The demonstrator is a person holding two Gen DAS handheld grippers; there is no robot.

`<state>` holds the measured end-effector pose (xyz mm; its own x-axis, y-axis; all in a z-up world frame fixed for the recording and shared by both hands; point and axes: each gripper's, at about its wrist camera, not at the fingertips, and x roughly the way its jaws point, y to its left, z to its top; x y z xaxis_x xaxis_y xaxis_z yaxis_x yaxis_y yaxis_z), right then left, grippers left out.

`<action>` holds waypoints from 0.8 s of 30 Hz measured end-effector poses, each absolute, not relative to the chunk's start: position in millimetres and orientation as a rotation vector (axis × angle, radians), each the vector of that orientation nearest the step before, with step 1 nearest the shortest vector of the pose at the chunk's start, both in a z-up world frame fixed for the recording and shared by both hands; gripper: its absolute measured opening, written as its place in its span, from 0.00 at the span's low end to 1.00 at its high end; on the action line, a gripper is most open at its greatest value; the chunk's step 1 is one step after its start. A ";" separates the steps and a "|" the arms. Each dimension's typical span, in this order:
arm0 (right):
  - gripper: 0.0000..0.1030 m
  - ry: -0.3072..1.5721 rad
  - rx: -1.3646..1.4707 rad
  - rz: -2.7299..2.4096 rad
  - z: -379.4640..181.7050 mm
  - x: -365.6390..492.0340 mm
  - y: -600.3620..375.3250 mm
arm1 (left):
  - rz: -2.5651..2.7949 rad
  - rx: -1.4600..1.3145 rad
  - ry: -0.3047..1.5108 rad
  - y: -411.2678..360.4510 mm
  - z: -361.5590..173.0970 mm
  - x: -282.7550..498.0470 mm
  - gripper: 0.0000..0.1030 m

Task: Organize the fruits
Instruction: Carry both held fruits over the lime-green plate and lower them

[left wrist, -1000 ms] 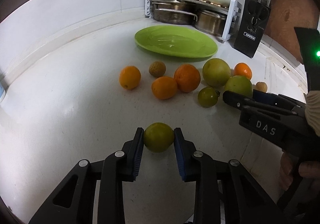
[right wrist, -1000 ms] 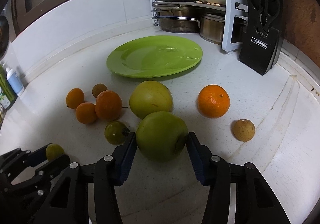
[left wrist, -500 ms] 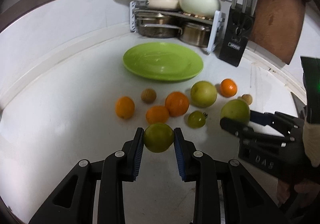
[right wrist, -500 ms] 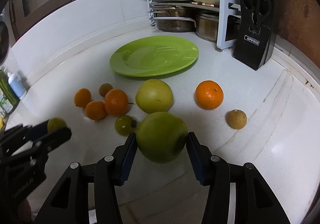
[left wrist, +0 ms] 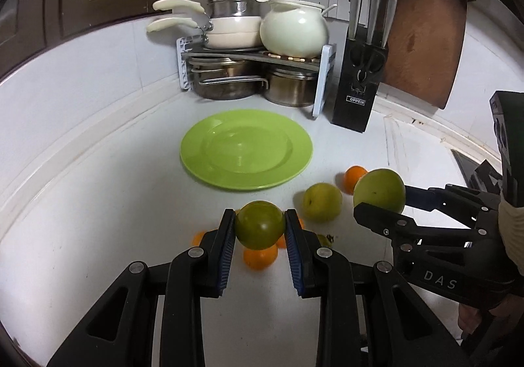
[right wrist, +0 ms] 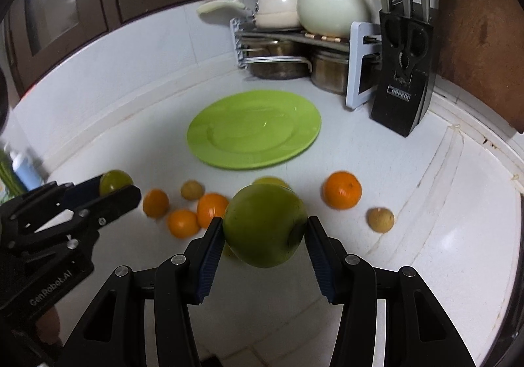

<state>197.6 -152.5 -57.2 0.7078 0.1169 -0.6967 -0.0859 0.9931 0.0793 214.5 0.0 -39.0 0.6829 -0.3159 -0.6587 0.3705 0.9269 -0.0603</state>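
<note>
A: Where are the fruits?

B: Two are in the air. The small green fruit [left wrist: 259, 224] sits clamped between the pads of the left gripper [left wrist: 260, 229], and the large green fruit [right wrist: 264, 225] is pinched in the right gripper [right wrist: 264, 237], both clear of the table [left wrist: 98, 203]. The rest lie loose below: a yellow-green fruit [left wrist: 322, 202], several oranges [right wrist: 342, 190] and two small brown fruits [right wrist: 380, 220].

A: And the green plate [left wrist: 246, 149]?

B: Bare, at twelve o'clock from both grippers in the wrist views, past the scattered fruit. A pot rack [left wrist: 255, 55] and a knife block [left wrist: 358, 85] stand beyond it, at about one o'clock.

A: So which step is this?

B: Likely the carry: both picks look done, neither fruit placed. The next move calls for bringing each gripper forward over the plate, lowering until the fruit rests on it, then opening gently. Round fruit may roll, so set them toward the middle and apart from each other.
</note>
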 end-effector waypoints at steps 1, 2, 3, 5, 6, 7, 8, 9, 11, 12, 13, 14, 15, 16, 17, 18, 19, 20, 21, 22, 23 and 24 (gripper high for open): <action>0.50 0.773 0.034 0.115 -55.5 200.6 -152.1 | -0.395 0.069 0.723 -0.6 -37.5 219.1 0.29; 0.50 0.769 0.026 0.120 -53.4 204.1 -152.6 | -0.394 0.065 0.722 -0.9 -36.5 221.3 0.29; 0.50 0.763 0.021 0.129 -51.4 208.3 -153.8 | -0.394 0.061 0.720 -2.2 -35.7 224.6 0.29; 0.50 0.754 0.012 0.145 -47.6 216.2 -155.8 | -0.382 0.059 0.721 -5.5 -33.3 233.6 0.29; 0.50 0.753 0.009 0.153 -46.2 220.5 -156.3 | -0.378 0.056 0.719 -7.0 -32.1 235.5 0.29; 0.50 0.751 0.004 0.168 -43.9 225.9 -157.7 | -0.380 0.054 0.714 -8.3 -29.9 239.1 0.29; 0.50 0.748 0.000 0.181 -41.4 231.5 -159.6 | -0.376 0.061 0.710 -9.7 -28.3 243.0 0.29; 0.50 0.746 -0.007 0.187 -39.3 235.6 -160.3 | -0.370 0.069 0.705 -11.5 -26.4 247.0 0.29; 0.50 0.737 -0.033 0.194 -35.4 247.1 -161.9 | -0.357 0.078 0.679 -14.3 -22.0 255.5 0.29; 0.50 0.729 -0.044 0.203 -33.8 251.8 -162.6 | -0.347 0.082 0.674 -15.2 -19.9 259.7 0.29; 0.50 0.727 -0.052 0.214 -32.7 257.9 -163.5 | -0.343 0.083 0.671 -15.9 -17.8 264.4 0.29; 0.50 0.728 -0.058 0.223 -31.7 265.5 -164.3 | -0.341 0.080 0.663 -16.3 -16.0 269.4 0.29; 0.50 0.727 -0.062 0.229 -31.7 270.0 -165.0 | -0.339 0.079 0.660 -16.6 -15.2 273.5 0.29; 0.50 0.727 -0.069 0.238 -31.7 274.7 -164.8 | -0.335 0.082 0.663 -17.4 -15.0 279.0 0.29; 0.50 0.726 -0.075 0.245 -32.2 281.5 -164.5 | -0.332 0.084 0.670 -17.8 -15.4 284.9 0.29; 0.50 0.726 -0.077 0.250 -32.6 285.0 -164.7 | -0.333 0.081 0.678 -17.7 -16.2 290.2 0.29; 0.50 0.729 -0.082 0.259 -34.6 290.9 -164.1 | -0.335 0.074 0.690 -17.1 -17.9 296.6 0.29; 0.50 0.739 -0.085 0.266 -37.1 297.5 -163.2 | -0.335 0.070 0.705 -16.9 -20.3 303.0 0.29; 0.50 0.745 -0.086 0.271 -39.5 301.5 -162.5 | -0.336 0.064 0.719 -16.3 -22.9 308.8 0.29; 0.50 0.748 -0.090 0.278 -42.3 307.0 -162.1 | -0.338 0.058 0.733 -15.6 -26.1 315.3 0.29; 0.50 0.759 -0.094 0.279 -46.0 313.0 -161.4 | -0.341 0.056 0.751 -15.1 -30.1 322.6 0.29; 0.50 0.765 -0.095 0.280 -48.5 317.4 -163.0 | -0.341 0.055 0.766 -14.9 -33.7 327.9 0.29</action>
<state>317.4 -163.0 -48.5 0.6862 0.2155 -0.6947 -0.2844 0.9586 0.0164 327.9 -14.9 -33.7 0.6687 -0.2826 -0.6878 0.3220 0.9438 -0.0747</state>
